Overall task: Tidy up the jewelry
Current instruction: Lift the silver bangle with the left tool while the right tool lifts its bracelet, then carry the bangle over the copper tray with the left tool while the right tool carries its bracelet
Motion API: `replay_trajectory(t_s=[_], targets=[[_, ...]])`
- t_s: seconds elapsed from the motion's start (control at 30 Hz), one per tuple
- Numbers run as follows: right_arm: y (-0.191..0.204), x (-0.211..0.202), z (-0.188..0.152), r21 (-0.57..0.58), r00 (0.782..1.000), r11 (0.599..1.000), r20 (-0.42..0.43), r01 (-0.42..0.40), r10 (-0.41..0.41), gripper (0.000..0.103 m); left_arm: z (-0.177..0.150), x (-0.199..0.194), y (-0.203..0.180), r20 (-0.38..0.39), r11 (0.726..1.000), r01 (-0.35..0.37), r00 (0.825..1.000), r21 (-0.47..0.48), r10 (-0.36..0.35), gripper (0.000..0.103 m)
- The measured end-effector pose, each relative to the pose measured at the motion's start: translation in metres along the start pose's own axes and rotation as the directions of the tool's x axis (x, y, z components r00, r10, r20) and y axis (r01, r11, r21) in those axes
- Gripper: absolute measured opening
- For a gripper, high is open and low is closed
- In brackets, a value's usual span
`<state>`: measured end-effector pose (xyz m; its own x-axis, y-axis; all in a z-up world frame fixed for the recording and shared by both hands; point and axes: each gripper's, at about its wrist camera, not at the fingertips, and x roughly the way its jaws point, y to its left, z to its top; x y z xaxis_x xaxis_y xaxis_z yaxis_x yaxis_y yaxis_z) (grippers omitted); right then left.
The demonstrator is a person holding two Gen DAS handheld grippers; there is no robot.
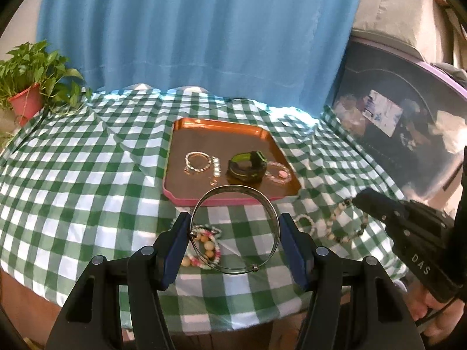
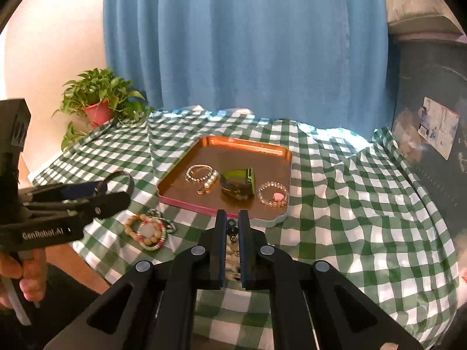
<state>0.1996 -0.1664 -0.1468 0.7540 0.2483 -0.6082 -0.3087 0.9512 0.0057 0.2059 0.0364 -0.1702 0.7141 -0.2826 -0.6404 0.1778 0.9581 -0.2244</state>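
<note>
Bangle [image 1: 235, 229] clamped in left gripper [image 1: 234, 227], tilted down over the table; right gripper [image 2: 232, 227] pinches a bead strand [image 2: 232, 234].

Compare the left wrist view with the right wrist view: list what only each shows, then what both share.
Only the left wrist view: the metal bangle seen whole, clamped between the left gripper pads, and a beaded strand dangling from the right gripper.

Only the right wrist view: the right gripper's fingers nearly shut on that strand's beads.

Both: the copper tray holding a green watch and bracelets, and a bracelet pile on the checked cloth.
</note>
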Motion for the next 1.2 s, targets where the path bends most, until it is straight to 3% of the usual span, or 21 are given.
replay_trajectory(t_s=[0.13,0.3,0.87,1.2], targets=[[0.005,-0.007,0.007,-0.019,1.000,1.000,0.003,-0.009,0.009,0.006,-0.001,-0.004,-0.013,0.015,0.998,-0.005,1.000,0.064,0.004,0.061],[0.007,-0.007,0.021,-0.050,1.000,0.999,0.018,-0.001,0.002,0.006,0.007,0.004,-0.013,0.008,0.997,0.007,1.000,0.075,-0.008,0.061],[-0.005,0.039,0.082,-0.049,0.996,0.998,0.076,-0.034,0.037,0.006,0.083,0.050,-0.003,0.066,0.994,-0.016,0.998,0.112,0.009,0.061],[-0.025,0.061,0.110,-0.056,0.992,0.998,0.127,0.012,-0.005,0.006,0.109,0.076,-0.012,0.101,0.990,0.006,0.995,0.141,-0.020,0.061]])
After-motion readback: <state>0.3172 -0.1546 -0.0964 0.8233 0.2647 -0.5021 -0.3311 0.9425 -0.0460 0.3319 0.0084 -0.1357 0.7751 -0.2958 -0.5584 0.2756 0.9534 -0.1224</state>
